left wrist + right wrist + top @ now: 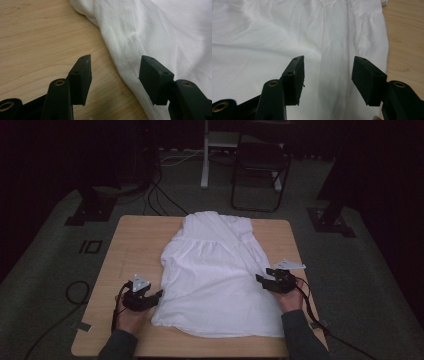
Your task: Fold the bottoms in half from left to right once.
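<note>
White dress [215, 270] flat on table [130, 245], long axis near-to-far, neck end far. Left gripper [150, 296], right gripper [264, 279] gaping, empty, flanking hem.

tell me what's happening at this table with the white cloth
A person at a light wooden table is working on a white cotton garment spread flat on it, using a black two-jaw gripper in each hand. The left gripper sits at the garment's left edge near the hem, and the right gripper is over its right side. Both stand open with nothing pinched: the left gripper's jaws straddle the cloth's edge, the right gripper's hang over the fabric.
</note>
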The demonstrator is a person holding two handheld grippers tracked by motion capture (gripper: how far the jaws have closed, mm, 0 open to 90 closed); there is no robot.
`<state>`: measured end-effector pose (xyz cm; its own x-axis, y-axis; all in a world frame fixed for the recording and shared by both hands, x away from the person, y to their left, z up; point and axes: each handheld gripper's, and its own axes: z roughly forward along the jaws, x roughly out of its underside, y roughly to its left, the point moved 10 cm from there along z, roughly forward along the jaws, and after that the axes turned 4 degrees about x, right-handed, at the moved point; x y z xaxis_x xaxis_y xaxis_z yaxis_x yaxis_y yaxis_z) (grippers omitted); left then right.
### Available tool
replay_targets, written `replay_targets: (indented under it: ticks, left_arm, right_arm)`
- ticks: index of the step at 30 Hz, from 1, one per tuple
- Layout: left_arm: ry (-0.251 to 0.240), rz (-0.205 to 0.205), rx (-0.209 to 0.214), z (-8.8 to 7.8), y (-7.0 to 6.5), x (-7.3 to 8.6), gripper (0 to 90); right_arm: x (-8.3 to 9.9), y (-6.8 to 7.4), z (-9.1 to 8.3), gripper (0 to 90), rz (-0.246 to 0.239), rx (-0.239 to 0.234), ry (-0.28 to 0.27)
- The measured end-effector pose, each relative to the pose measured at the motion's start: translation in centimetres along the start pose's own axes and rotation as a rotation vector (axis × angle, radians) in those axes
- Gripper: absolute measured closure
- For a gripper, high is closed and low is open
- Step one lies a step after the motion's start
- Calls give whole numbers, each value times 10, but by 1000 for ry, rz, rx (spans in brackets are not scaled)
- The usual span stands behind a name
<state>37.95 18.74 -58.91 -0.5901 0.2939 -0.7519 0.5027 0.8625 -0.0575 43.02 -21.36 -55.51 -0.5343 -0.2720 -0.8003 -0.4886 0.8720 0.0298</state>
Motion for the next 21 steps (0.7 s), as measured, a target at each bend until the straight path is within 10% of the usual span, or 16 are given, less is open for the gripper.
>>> replay_targets:
  ticks: [6, 17, 18, 19, 21]
  left_arm:
    - [14, 37, -19, 10, 3, -22, 432]
    - [116, -38, 56, 80, 11, -65, 457]
    - [142, -33, 80, 86, 10, -62, 457]
    - [144, -25, 70, 86, 12, -61, 678]
    - [113, -45, 59, 77, 21, -60, 829]
  right_arm:
    - [-1, -8, 17, 400, -1, 30, 27]
    - [1, -13, 55, 324, 6, 53, 109]
    - [2, -13, 58, 359, -6, 60, 128]
    - [3, -18, 60, 610, -34, 91, 143]
    - [1, -31, 55, 823, 8, 134, 138]
